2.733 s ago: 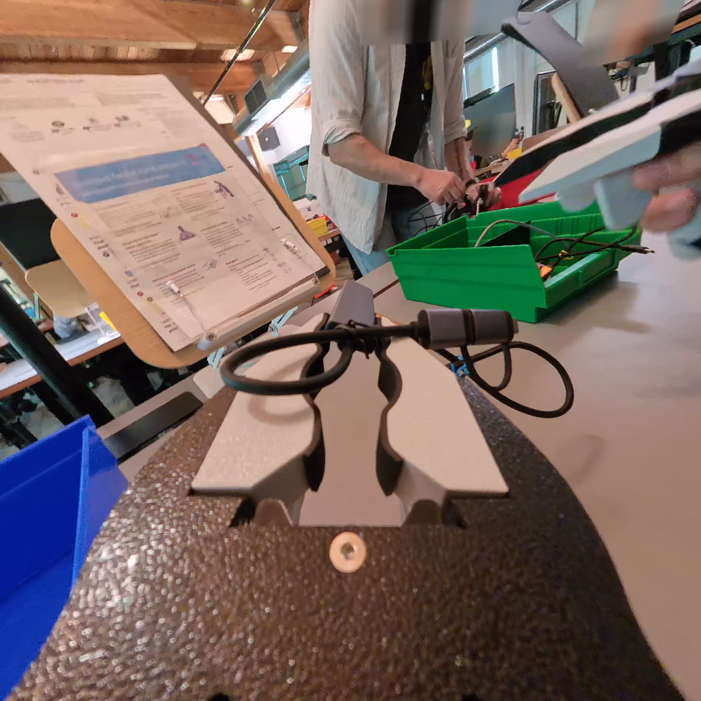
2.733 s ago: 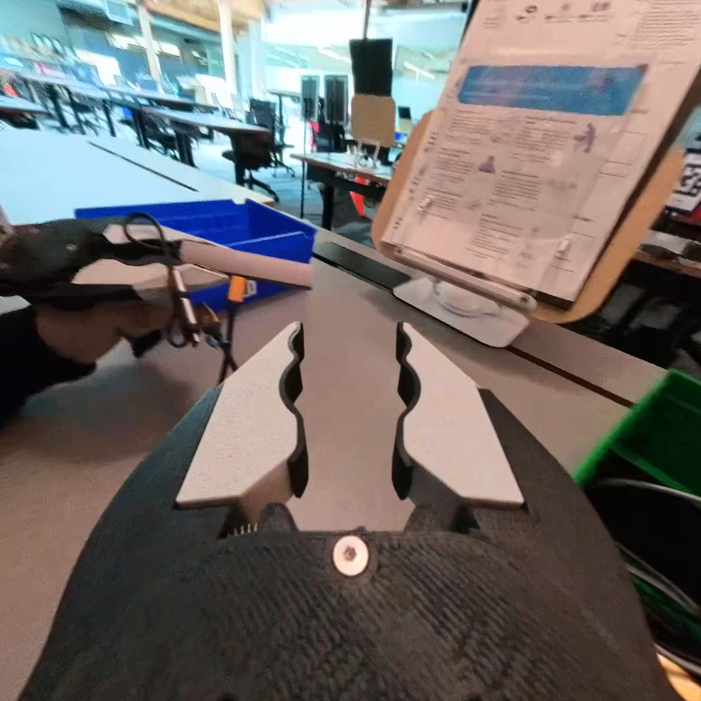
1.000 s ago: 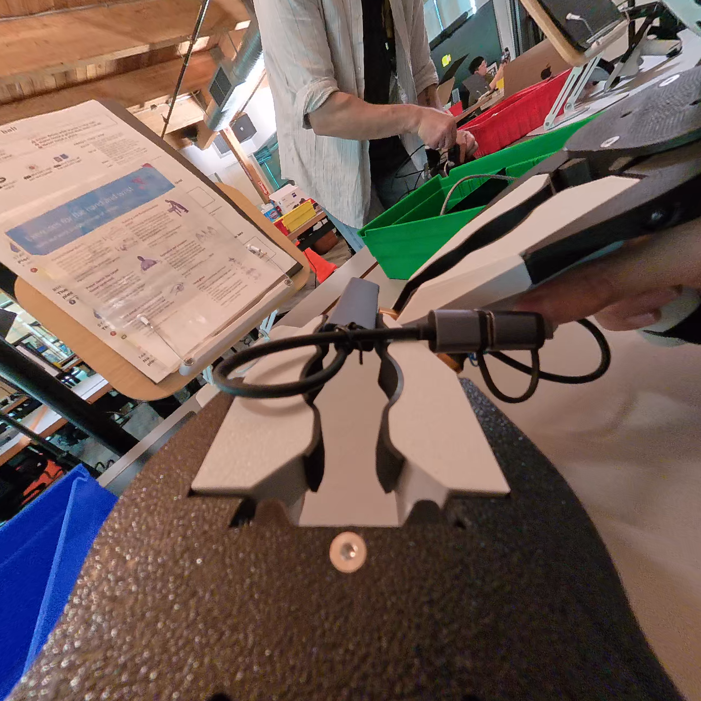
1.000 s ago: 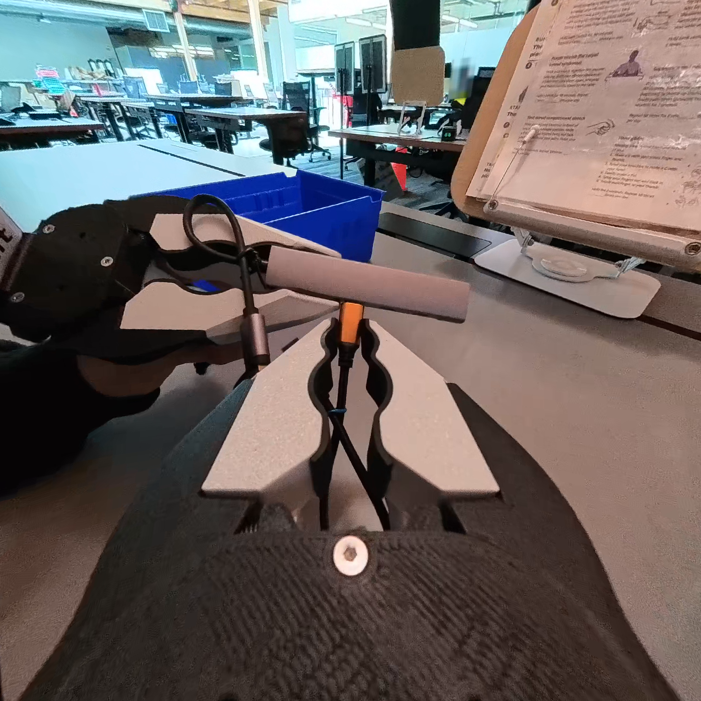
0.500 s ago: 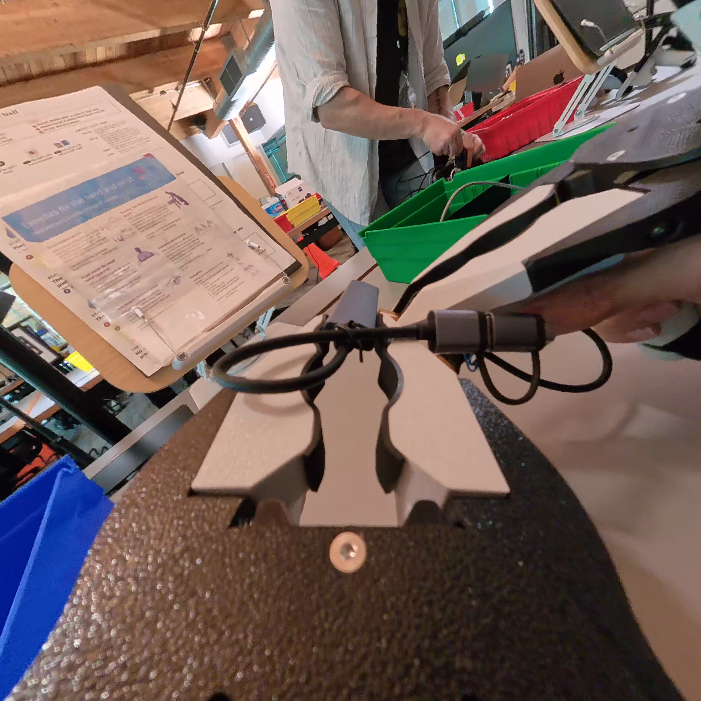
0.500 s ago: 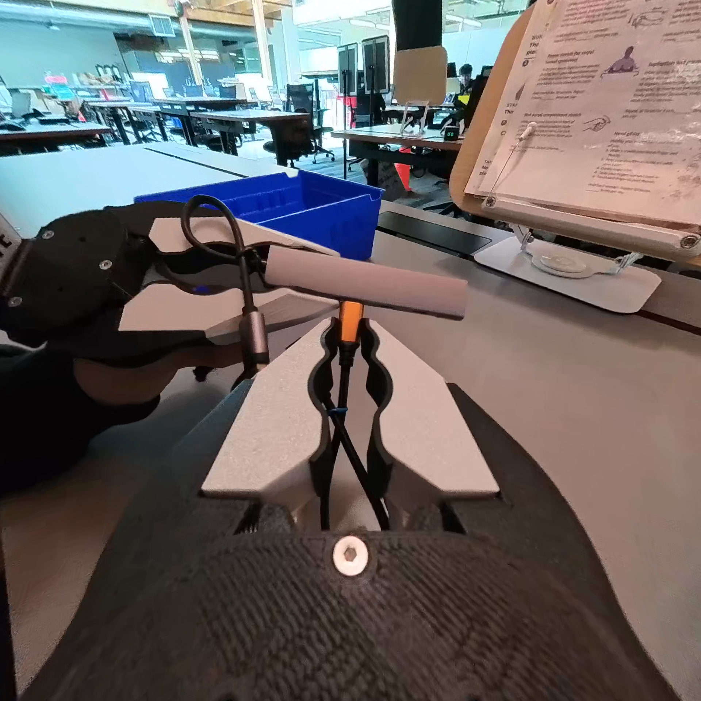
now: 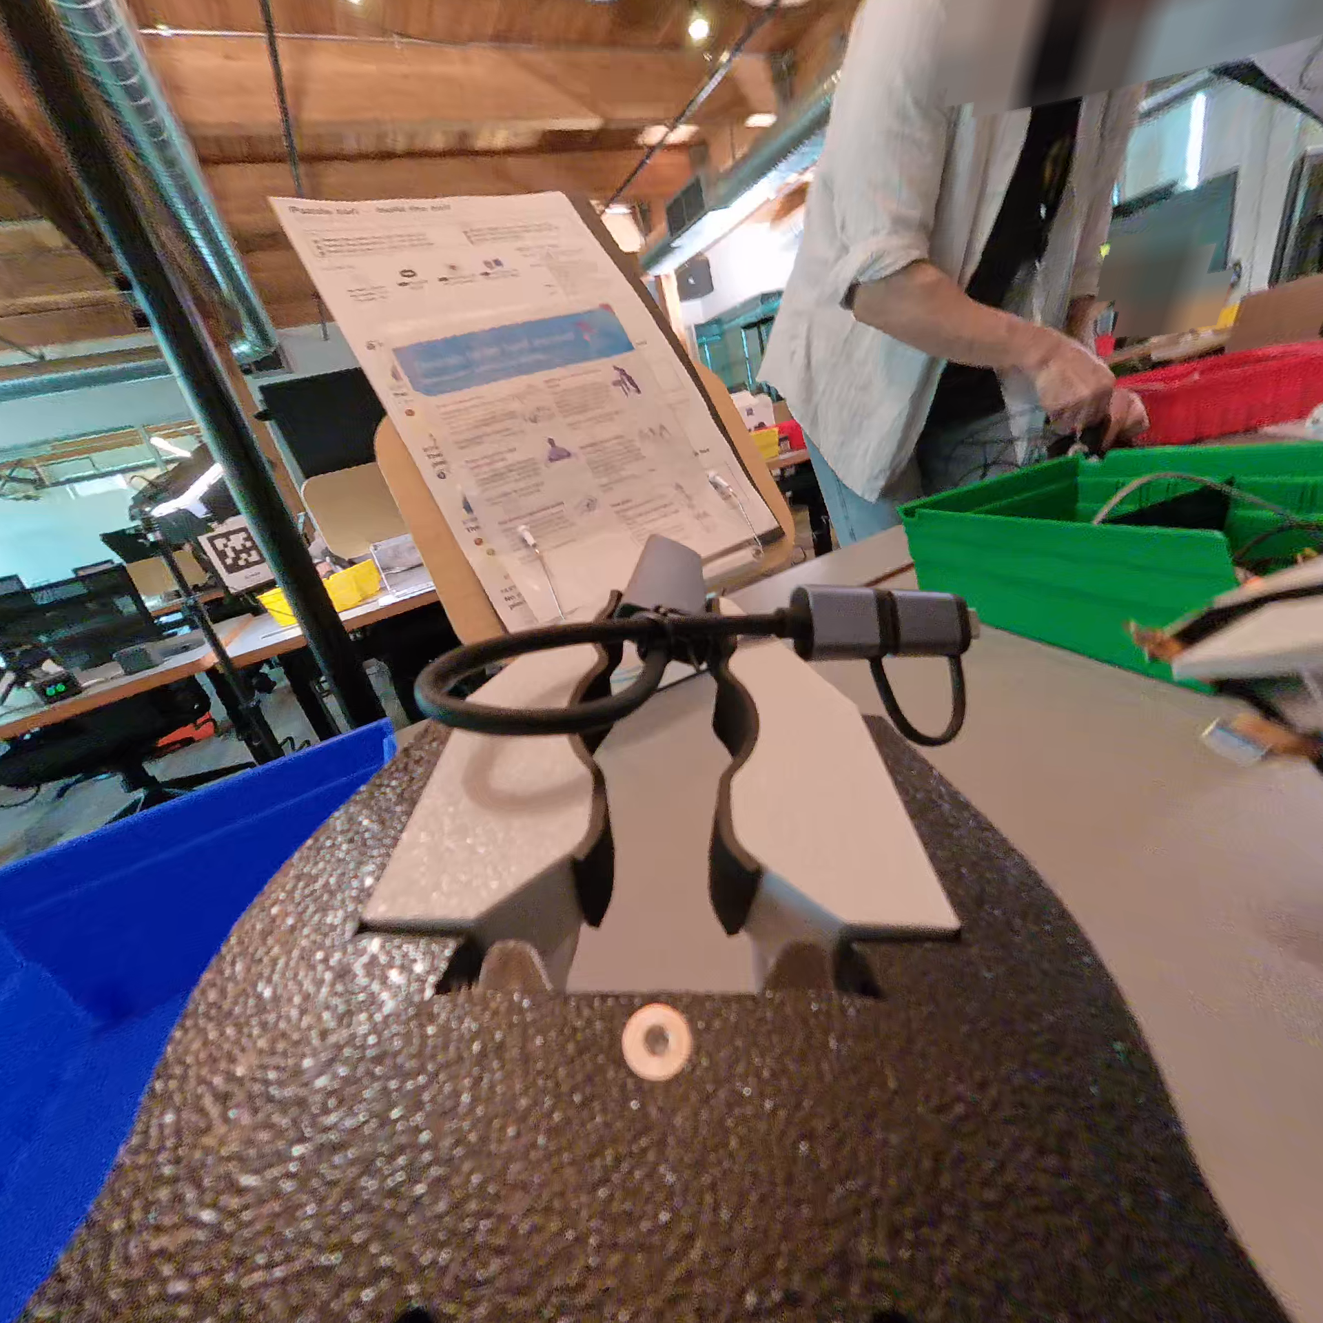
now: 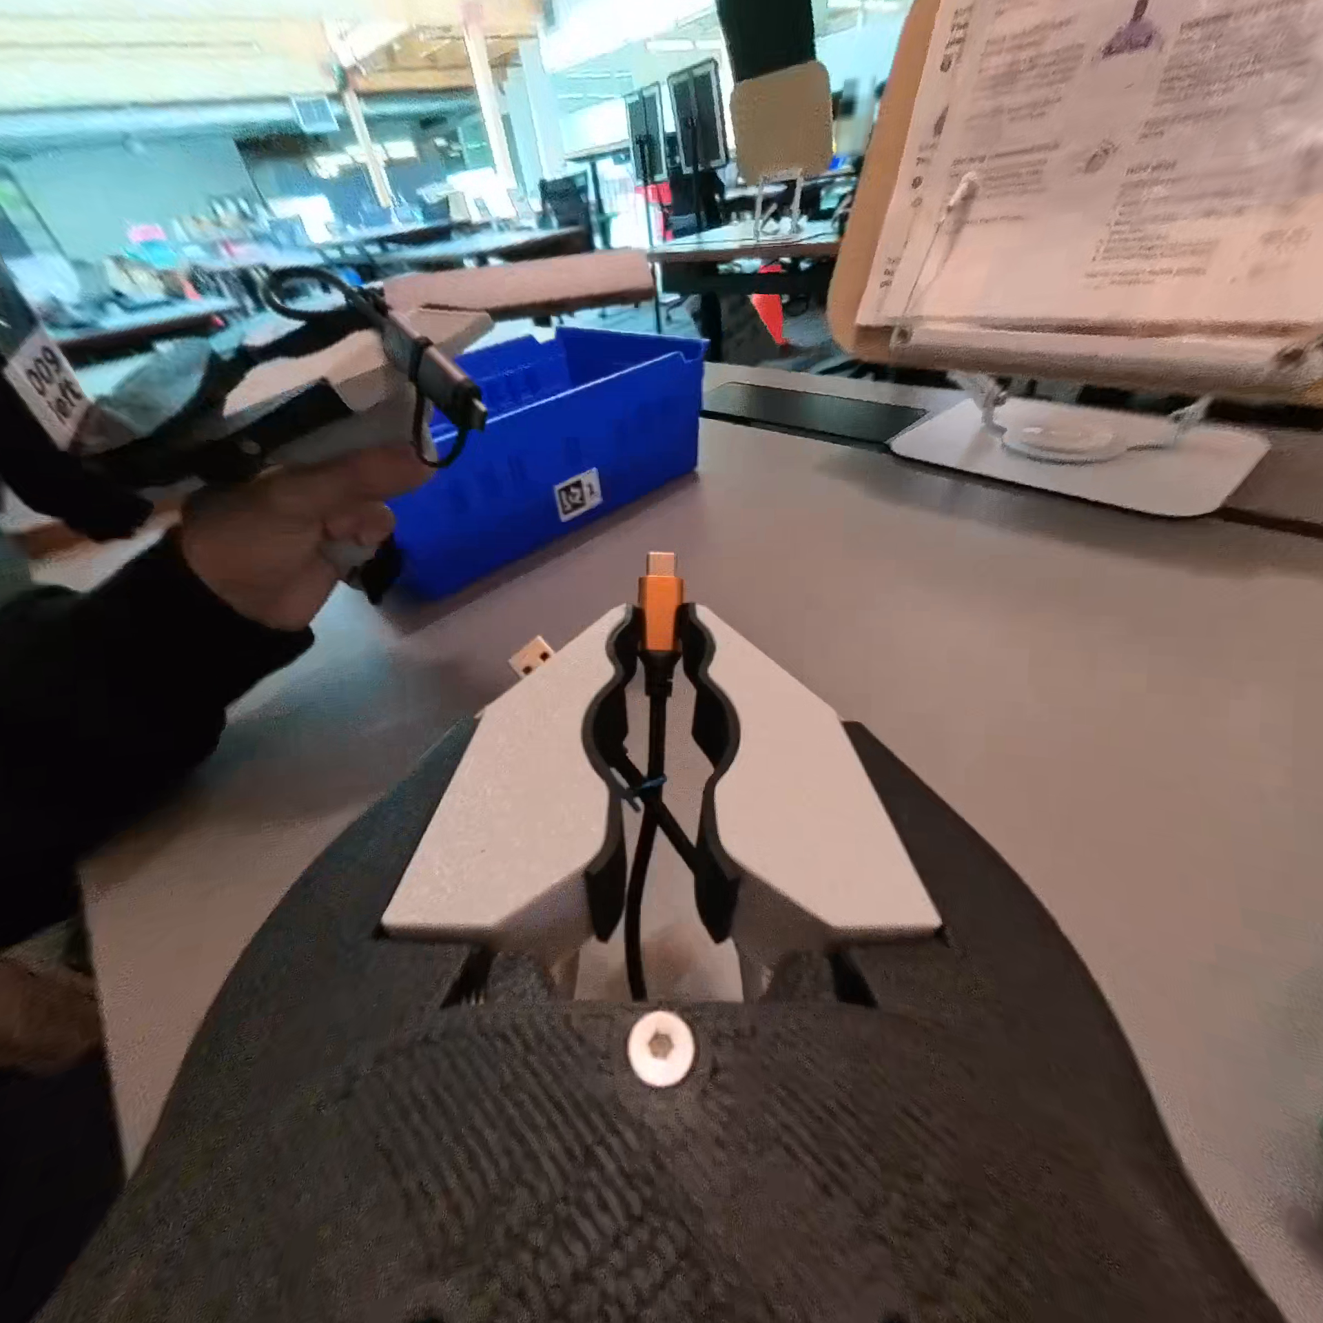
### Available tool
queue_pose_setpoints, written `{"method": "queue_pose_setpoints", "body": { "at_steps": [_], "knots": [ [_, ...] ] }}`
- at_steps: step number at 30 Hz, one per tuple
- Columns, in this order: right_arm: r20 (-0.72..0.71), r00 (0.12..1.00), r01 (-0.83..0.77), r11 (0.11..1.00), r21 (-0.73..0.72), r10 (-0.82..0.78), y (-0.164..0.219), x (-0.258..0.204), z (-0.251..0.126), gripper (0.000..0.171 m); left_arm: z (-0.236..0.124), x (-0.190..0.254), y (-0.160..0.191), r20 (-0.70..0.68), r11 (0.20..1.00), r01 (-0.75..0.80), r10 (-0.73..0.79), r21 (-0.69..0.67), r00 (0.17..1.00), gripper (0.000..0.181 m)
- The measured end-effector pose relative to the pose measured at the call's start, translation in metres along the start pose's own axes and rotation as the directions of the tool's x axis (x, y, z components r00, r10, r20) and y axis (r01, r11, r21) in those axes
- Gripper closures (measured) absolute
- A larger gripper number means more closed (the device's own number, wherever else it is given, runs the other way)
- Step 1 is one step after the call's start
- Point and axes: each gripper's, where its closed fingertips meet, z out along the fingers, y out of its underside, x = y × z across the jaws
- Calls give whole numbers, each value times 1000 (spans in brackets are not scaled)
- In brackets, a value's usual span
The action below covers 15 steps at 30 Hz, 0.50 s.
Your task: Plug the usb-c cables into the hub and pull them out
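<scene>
Left wrist view: the left claw [image 7: 662, 630] is pinched nearly shut at its tips on the grey hub [image 7: 666, 573], which stands up beyond the tips. The hub's short black lead [image 7: 530, 687] loops over the left finger, and its grey plug [image 7: 884, 621] lies crosswise, pointing toward the green bin [image 7: 1059, 565]. The right claw [image 7: 1174, 637] shows blurred just in front of that bin, clearly apart from the hub.

Right wrist view: the right claw [image 8: 658, 616] is closed on the orange usb-c plug [image 8: 660, 608], whose long axis runs straight ahead with the metal tip free. Its black cable [image 8: 648, 823] trails back between the fingers. The left claw [image 8: 372, 343] is up and left, before the blue bin [image 8: 573, 422]; the hub itself is too blurred to make out. For another insertion the plug would have to swing left. The grey table [image 8: 1002, 680] lies bare ahead; a document stand [image 8: 1074, 437] sits behind it in an open workshop.
</scene>
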Motion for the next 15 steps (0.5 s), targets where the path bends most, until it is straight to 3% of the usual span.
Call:
{"method": "queue_pose_setpoints", "body": {
  "at_steps": [1, 5, 9, 11, 15],
  "knots": [
    [-50, 995, 86, 996, -13, -87, -8, 6, -6, 161, 1, 7, 2, -28, 1000, -16, 16, -8, 999, 160],
    [-236, 886, 379, 917, -124, -398, -39, 42, -57, 160, 7, 35, 12, -135, 996, -83, 79, -24, 988, 160],
    [-379, 726, 494, 819, -293, -574, -65, 115, -122, 161, 9, 42, 15, -176, 999, -45, 40, -28, 984, 160],
    [-360, 689, 534, 777, -334, -629, -72, 145, -134, 160, 9, 43, 17, -179, 999, -36, 30, -30, 983, 160],
    [-211, 708, 519, 699, -491, -674, -44, 194, -130, 160, 10, 48, 19, -193, 998, -49, 40, -39, 980, 160]
  ]
}}
